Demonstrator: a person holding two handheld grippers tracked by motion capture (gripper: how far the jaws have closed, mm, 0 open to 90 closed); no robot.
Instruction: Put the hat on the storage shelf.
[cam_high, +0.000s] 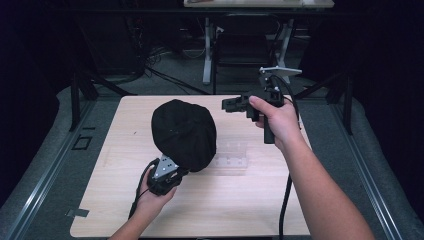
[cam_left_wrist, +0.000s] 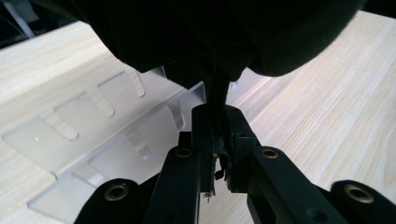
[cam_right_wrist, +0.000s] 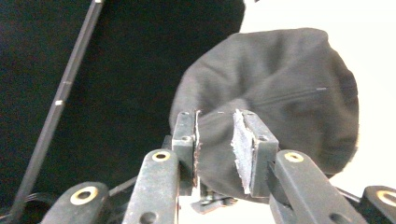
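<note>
The left tool (cam_high: 167, 175) is clamped on the edge of a black cap (cam_high: 184, 134), its jaws pressed together on a fold of fabric. Held this way from below, the cap stands up like a dome over the table (cam_high: 125, 210), probably so that its open side can be brought down onto the clear rack (cam_high: 235, 160) lying flat just right of the cap. The pinch on the edge leaves the crown free to keep its round shape.

The right tool (cam_high: 231, 104) is held up to the right of the cap and points at it, well clear of the fabric. Its jaws stand apart with nothing between them, so it looks ready either to take the opposite edge or to steady the crown.

The high view gives the layout: the cap over the middle of the table, the rack partly under its right side, one hand at each side. The left gripper view adds what that view cannot give: the fold of cap (cam_left_wrist: 219, 93) running down between the closed pads, and the rack (cam_left_wrist: 93, 135) close beneath with its slanted pegs. The right gripper view shows the cap (cam_right_wrist: 280, 107) head-on beyond the open pads (cam_right_wrist: 240, 149), confirming the gap between them and the fabric.
</note>
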